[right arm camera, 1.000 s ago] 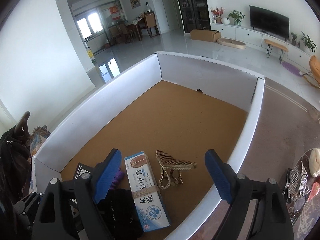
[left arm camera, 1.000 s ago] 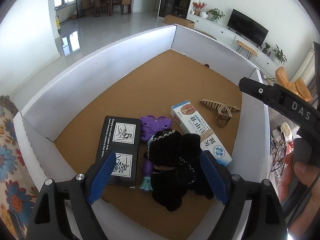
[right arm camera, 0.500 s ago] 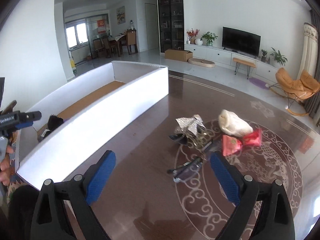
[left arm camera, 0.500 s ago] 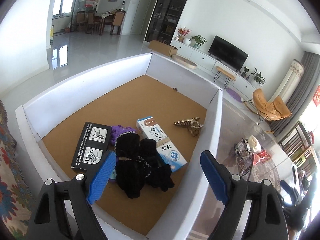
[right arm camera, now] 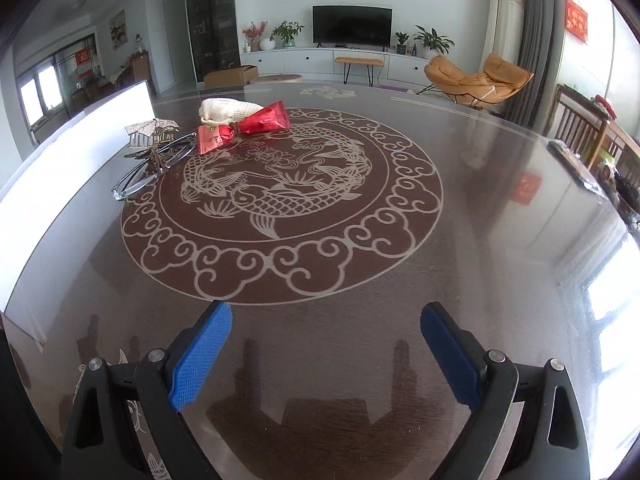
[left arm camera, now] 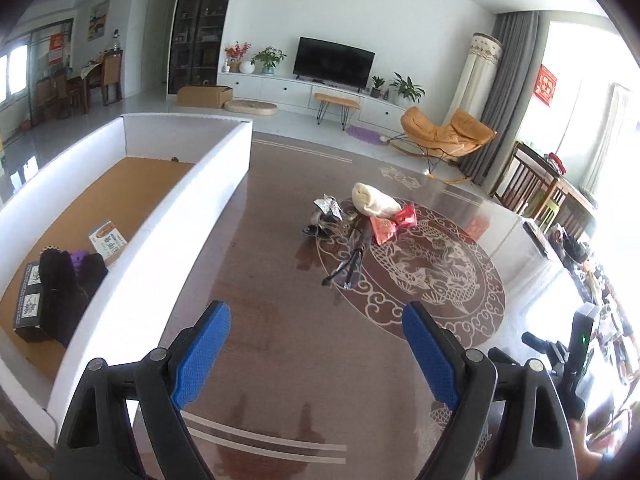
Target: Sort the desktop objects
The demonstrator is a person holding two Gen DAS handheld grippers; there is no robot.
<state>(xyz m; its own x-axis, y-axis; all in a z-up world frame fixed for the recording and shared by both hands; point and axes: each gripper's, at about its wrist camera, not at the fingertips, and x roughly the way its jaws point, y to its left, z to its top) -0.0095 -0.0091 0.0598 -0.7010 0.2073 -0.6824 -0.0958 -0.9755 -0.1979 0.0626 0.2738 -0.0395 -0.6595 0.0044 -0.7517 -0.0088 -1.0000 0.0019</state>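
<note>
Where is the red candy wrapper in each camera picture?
Left wrist view: the red wrapper lies right of centre, beside the cream bundle.
Right wrist view: the red wrapper is upper left, in front of that bundle.
Shared landmark: the fish medallion on the table.

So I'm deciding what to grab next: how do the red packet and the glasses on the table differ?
The red packet is opaque, puffy and twisted like a bow; the glasses are a thin dark frame with clear lenses. The red packet leans against the cream bundle; the glasses lie flat, nearer the white box. Both sit loose on the table, unsorted.
</note>
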